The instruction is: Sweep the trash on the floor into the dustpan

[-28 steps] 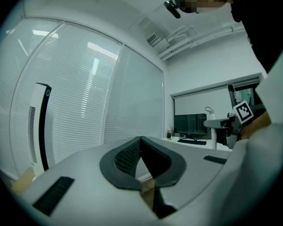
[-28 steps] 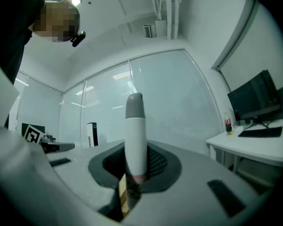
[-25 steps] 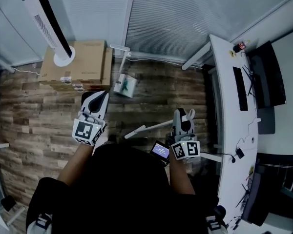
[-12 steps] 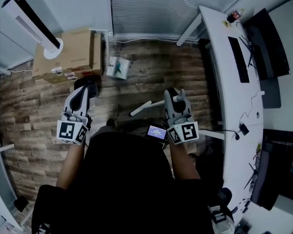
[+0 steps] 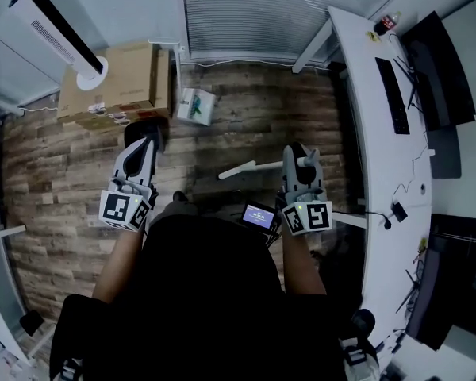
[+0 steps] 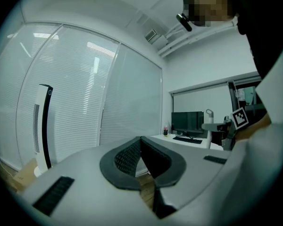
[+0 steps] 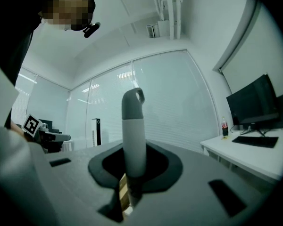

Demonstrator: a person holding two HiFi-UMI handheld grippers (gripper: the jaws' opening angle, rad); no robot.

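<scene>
My right gripper (image 5: pixel 300 152) (image 7: pixel 132 166) points level and is shut on an upright broom handle (image 7: pixel 133 135), white with a grey top and a hanging loop. In the head view a white bar (image 5: pixel 239 169) runs left from that gripper, low over the wooden floor (image 5: pixel 254 125). My left gripper (image 5: pixel 147 133) (image 6: pixel 140 141) is shut with nothing between its pads, and its tip is close to the cardboard box. A small green-and-white carton (image 5: pixel 194 105) lies on the floor ahead, between the two grippers. No dustpan is clearly visible.
A cardboard box (image 5: pixel 115 82) with a white tower fan (image 5: pixel 55 30) on it stands at the far left by the blinds. A long white desk (image 5: pixel 377 149) with a keyboard, a monitor and a bottle (image 5: pixel 385 24) runs along the right. A small lit screen (image 5: pixel 259 215) hangs at the person's front.
Both grippers have shifted across the floor with the person. The left one now sits nearer the cardboard box. The right gripper's hold on the handle is unchanged.
</scene>
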